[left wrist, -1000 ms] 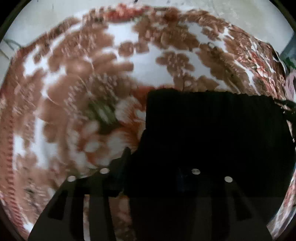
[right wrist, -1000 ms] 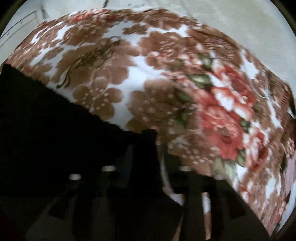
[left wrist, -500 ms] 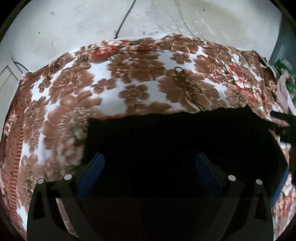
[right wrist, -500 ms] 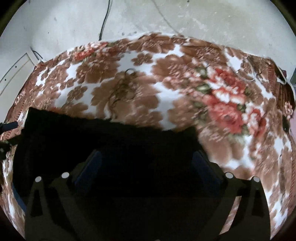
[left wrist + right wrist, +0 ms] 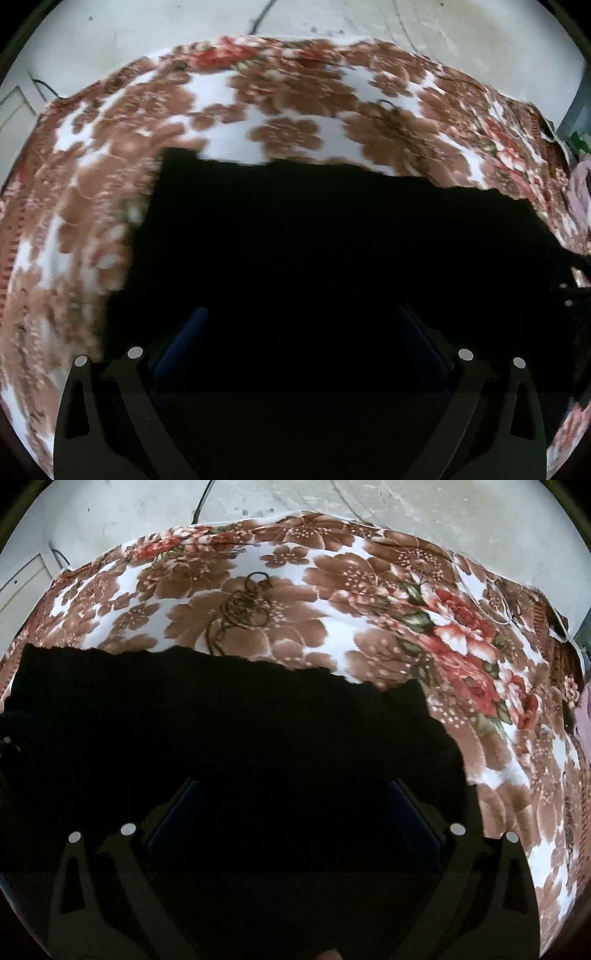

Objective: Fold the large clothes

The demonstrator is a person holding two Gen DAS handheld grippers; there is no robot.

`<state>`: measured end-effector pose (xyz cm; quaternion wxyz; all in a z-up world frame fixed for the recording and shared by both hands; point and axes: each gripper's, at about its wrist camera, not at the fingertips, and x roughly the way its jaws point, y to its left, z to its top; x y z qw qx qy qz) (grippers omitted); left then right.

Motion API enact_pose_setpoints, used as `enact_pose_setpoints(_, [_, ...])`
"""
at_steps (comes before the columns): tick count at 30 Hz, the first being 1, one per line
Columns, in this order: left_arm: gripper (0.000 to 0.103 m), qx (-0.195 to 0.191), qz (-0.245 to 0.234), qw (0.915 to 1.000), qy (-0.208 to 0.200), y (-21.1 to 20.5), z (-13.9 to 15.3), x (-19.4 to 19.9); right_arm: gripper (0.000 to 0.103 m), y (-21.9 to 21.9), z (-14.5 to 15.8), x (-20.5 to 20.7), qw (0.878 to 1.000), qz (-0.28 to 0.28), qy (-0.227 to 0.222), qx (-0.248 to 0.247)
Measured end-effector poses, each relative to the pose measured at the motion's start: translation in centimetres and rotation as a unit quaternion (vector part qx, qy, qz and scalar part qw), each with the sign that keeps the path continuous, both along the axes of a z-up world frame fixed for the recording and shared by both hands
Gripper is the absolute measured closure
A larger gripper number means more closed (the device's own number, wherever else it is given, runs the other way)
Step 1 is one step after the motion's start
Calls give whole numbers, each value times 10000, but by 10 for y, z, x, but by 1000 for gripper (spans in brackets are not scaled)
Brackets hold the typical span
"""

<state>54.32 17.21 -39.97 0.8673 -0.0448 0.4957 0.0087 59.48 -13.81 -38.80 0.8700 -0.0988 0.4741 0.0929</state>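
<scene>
A large black garment (image 5: 332,236) lies flat on a floral blanket (image 5: 295,103), with a straight far edge. It fills the lower half of both views; in the right wrist view the black garment (image 5: 240,720) ends at a right-hand corner. My left gripper (image 5: 301,332) is open, fingers spread wide, hovering over the garment with nothing between the blue pads (image 5: 181,343). My right gripper (image 5: 291,808) is open too, over the garment's right part, and empty.
The brown, white and red floral blanket (image 5: 369,602) covers a bed against a pale wall (image 5: 443,509). A tangled dark cord (image 5: 240,605) lies on the blanket beyond the garment. Pinkish cloth (image 5: 581,195) shows at the far right edge.
Both grippers were shut on the black garment a second ago; they have opened and let it go, then pulled back. The garment now lies flat on the blanket.
</scene>
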Motion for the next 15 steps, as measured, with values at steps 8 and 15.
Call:
enact_pose_setpoints(8, [5, 729, -76, 9973, 41, 37, 0, -15, 5, -47, -5, 2, 9995, -203, 128, -211])
enact_pose_setpoints(15, [6, 708, 620, 9955, 71, 79, 21, -40, 5, -104, 3, 0, 9958, -737, 137, -519])
